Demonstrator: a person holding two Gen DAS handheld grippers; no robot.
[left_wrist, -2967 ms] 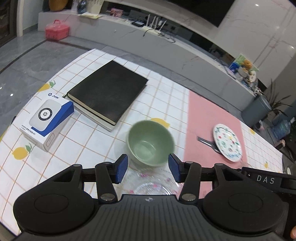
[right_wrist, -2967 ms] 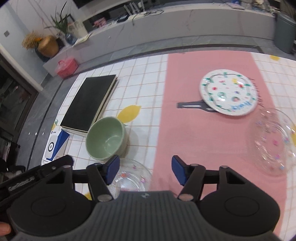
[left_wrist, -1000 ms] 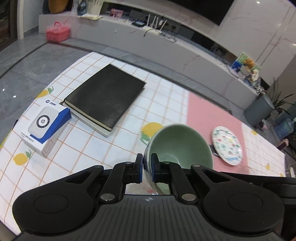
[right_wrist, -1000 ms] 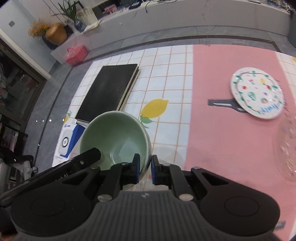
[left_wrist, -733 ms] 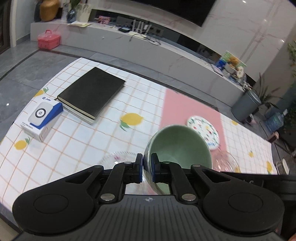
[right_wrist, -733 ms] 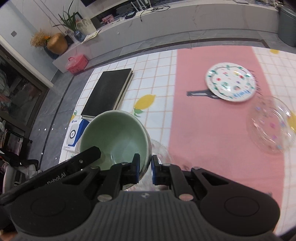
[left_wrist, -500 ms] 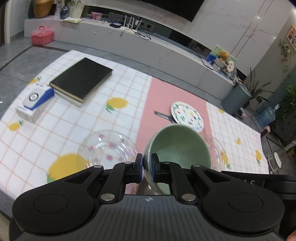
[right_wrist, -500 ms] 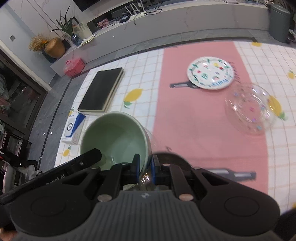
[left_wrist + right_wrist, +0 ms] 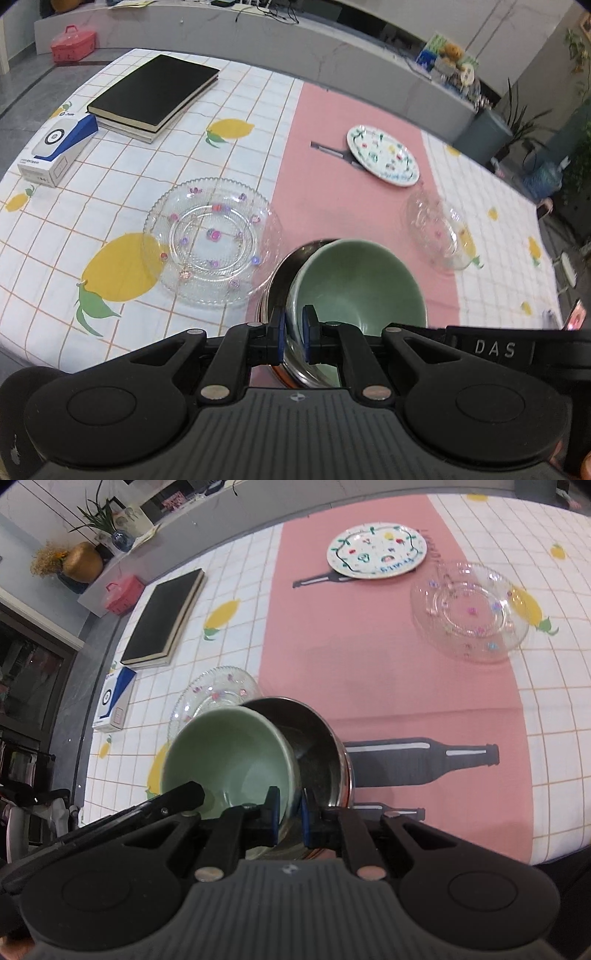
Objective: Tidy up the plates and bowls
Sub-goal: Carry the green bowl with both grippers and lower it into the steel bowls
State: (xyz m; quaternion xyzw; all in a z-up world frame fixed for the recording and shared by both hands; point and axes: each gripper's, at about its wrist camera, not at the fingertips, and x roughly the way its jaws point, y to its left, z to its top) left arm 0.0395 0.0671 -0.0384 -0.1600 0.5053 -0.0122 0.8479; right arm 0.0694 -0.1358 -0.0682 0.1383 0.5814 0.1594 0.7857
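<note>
With both grippers, left gripper (image 9: 292, 331) and right gripper (image 9: 287, 811), clamped on the green bowl's (image 9: 356, 282) rim, we nest it in the steel bowl (image 9: 317, 746); next, we judge, lower and release.

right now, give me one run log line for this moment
phase: nesting bowls | left gripper: shut on green bowl rim | right gripper: same | green bowl: tilted into steel bowl, not seated

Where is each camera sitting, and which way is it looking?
Left wrist: sits on the left hand-held gripper, looking forward along its fingers, pinched on the green bowl; beyond lies a glass plate.
Right wrist: sits on the right hand-held gripper, clamping the same bowl's rim above a steel bowl.
Both show: the bowl, glass plates, painted plate, black book.
</note>
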